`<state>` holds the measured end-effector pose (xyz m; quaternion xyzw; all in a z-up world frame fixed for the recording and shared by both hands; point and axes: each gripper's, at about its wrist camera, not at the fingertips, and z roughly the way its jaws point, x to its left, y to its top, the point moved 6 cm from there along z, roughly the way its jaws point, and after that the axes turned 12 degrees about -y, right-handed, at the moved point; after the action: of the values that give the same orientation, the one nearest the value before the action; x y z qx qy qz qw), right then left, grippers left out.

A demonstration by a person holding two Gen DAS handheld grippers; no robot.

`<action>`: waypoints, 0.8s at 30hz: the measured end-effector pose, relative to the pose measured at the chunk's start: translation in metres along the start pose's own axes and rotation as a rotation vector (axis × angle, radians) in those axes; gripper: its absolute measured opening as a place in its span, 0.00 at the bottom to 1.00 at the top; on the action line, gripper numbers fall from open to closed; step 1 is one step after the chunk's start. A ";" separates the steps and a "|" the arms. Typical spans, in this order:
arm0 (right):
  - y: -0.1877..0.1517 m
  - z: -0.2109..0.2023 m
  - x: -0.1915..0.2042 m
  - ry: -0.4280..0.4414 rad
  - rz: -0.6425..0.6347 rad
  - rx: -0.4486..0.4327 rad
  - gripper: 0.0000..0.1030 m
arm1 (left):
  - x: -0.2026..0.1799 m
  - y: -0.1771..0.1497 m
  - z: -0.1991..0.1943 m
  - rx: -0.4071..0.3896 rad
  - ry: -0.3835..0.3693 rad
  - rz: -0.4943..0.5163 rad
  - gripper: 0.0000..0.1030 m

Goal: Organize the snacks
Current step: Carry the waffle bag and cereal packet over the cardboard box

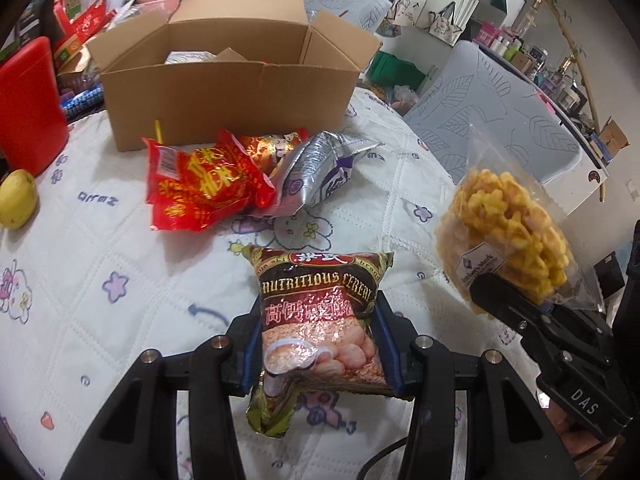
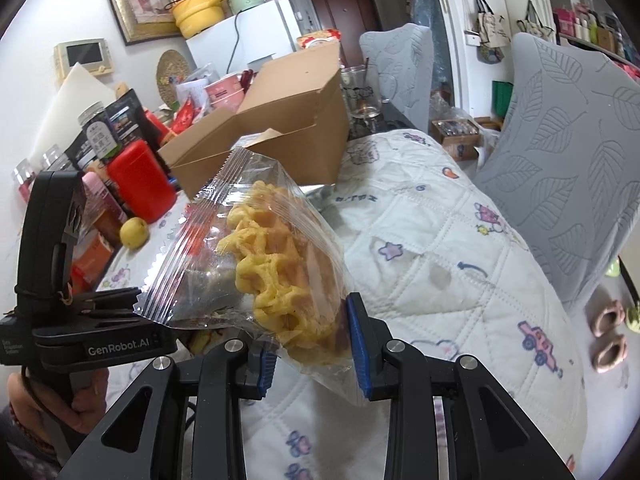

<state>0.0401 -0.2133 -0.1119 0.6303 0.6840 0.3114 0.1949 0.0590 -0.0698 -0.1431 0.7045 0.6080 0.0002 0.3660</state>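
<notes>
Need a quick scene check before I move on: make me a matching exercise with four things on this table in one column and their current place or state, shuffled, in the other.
Things:
1. cereal packet
2. waffle bag
3. red foil packet
4. cardboard box

Places or states:
A. flaps open, at the far side of the quilted cloth
B. clamped in the right gripper
C. lying loose on the cloth in front of the box
D. clamped in the left gripper

Pairs: 1-D, 2-B, 3-C, 4-A
</notes>
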 end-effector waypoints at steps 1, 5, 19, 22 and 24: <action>-0.001 -0.002 0.003 0.007 0.001 -0.001 0.30 | 0.000 -0.001 -0.003 -0.008 0.001 0.001 0.46; -0.005 -0.007 0.011 0.021 -0.005 -0.004 0.30 | 0.000 -0.005 -0.016 -0.036 0.009 0.004 0.46; -0.007 -0.019 0.051 0.103 -0.051 -0.012 0.30 | 0.013 -0.004 -0.063 -0.142 0.024 -0.025 0.46; -0.003 -0.019 0.058 0.120 -0.059 -0.019 0.30 | 0.014 0.000 -0.071 -0.166 0.029 -0.026 0.46; 0.002 -0.021 0.064 0.130 -0.071 -0.030 0.30 | 0.015 0.005 -0.077 -0.184 0.034 -0.024 0.46</action>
<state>0.0196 -0.1541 -0.0873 0.5812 0.7122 0.3549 0.1704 0.0328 -0.0174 -0.0911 0.6604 0.6200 0.0636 0.4188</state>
